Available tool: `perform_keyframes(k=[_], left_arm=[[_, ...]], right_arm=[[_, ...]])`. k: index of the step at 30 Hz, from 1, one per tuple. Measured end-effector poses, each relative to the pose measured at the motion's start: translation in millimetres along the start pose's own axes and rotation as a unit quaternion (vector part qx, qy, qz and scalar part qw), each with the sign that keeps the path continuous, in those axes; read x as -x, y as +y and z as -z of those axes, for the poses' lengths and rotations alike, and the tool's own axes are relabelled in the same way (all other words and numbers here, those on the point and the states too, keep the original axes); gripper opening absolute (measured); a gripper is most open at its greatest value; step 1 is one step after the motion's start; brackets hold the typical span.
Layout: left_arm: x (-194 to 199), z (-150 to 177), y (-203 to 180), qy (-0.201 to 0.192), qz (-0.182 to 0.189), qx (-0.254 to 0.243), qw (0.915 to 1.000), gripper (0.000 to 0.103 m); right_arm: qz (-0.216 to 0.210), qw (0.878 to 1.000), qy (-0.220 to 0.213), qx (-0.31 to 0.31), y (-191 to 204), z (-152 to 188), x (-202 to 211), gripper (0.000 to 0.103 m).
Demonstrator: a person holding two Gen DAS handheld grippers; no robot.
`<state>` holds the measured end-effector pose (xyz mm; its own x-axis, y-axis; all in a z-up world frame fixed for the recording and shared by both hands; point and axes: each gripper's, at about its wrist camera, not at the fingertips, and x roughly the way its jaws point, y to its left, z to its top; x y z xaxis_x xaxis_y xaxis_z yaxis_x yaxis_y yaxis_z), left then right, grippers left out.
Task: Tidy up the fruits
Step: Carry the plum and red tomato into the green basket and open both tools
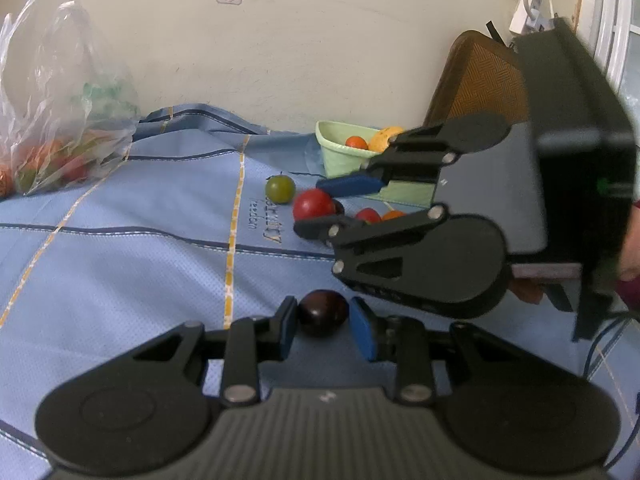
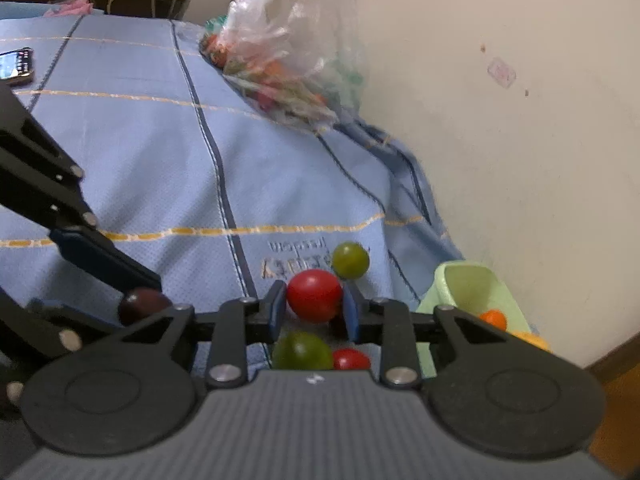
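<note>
My left gripper (image 1: pixel 325 330) is shut on a dark maroon fruit (image 1: pixel 323 312), which rests low over the blue sheet (image 1: pixel 140 264). The right wrist view shows that fruit (image 2: pixel 140 306) at the left. My right gripper (image 2: pixel 313 314) is shut on a red fruit (image 2: pixel 315 295); its blue pads (image 2: pixel 276 314) press both sides. In the left wrist view it (image 1: pixel 316 206) reaches in from the right. Loose fruits lie around it: a green one (image 2: pixel 351 260), a second green one (image 2: pixel 302 351) and a small red one (image 2: pixel 351 359). A pale green basket (image 2: pixel 468 284) holds an orange fruit (image 2: pixel 494 319).
A clear plastic bag of fruit (image 1: pixel 60 140) slumps against the wall at the far left. A phone (image 2: pixel 16 66) lies on the sheet. A brown woven panel (image 1: pixel 488 84) stands behind the basket (image 1: pixel 340 156). The wall borders the sheet's far side.
</note>
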<state>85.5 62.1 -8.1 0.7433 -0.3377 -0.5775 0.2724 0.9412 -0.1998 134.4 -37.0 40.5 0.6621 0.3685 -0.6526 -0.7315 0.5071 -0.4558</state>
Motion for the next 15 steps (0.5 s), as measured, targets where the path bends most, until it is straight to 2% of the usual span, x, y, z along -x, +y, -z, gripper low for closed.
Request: perform_keyframes(k=[2, 4, 6, 8, 11, 15], left_arm=[[0, 0, 0, 0.0, 0.0, 0.001, 1.0, 0.029], [1, 0, 0, 0.0, 0.0, 0.002, 1.0, 0.029], [1, 0, 1, 0.0, 0.0, 0.004, 1.0, 0.029], [1, -1, 2, -0.001, 0.001, 0.011, 0.9999, 0.029], [0, -1, 4, -0.001, 0.009, 0.023, 0.9997, 0.029], [0, -1, -2, -0.004, 0.014, 0.024, 0.9996, 0.029]], right_arm=[[-0.009, 0.999, -0.017, -0.031, -7, -5, 11, 0.033], [-0.045, 0.993, -0.027, -0.108, -25, -8, 23, 0.033], [-0.085, 0.977, -0.028, -0.193, -43, -3, 34, 0.033], [-0.118, 0.952, -0.023, -0.282, -61, 12, 44, 0.033], [-0.14, 0.918, -0.02, -0.37, -70, 39, 62, 0.033], [-0.129, 0.9, -0.008, -0.416, -65, 78, 84, 0.033]])
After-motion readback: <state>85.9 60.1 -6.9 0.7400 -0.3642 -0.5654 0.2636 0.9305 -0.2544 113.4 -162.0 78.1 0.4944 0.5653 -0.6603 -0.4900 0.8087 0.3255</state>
